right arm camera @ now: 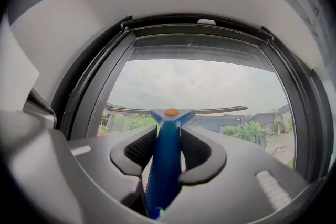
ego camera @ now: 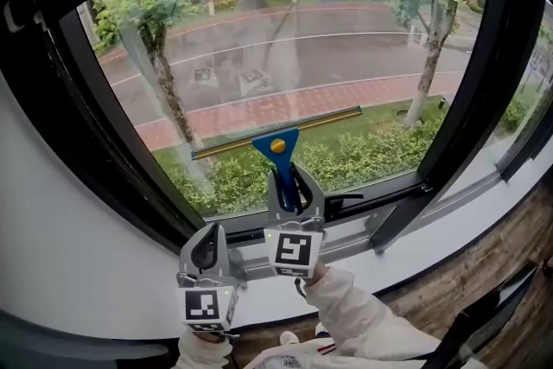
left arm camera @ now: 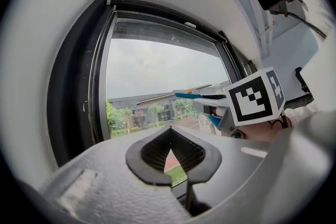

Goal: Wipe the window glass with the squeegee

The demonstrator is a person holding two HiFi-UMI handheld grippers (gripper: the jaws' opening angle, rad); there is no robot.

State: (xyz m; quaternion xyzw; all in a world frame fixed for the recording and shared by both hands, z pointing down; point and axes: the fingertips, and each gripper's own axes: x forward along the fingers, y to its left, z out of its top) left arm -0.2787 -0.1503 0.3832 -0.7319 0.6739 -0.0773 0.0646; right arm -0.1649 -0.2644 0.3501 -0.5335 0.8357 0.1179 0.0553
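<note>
Right gripper (right arm camera: pixel 168 132) — I read the jaws clamped on the squeegee (ego camera: pixel 278 143) handle | squeegee: blue handle, orange stud, brass-coloured bar, blade laid on the lower glass (ego camera: pixel 302 47), right end higher | left gripper (left arm camera: pixel 171 131) — jaws pressed together, nothing between them, just beside and below the right.

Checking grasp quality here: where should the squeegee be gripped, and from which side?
Grip the squeegee by its blue handle, from below: it is a narrow straight shaft hanging under the wide blade, which lies across the window glass. The right gripper is shut on it that way.
</note>
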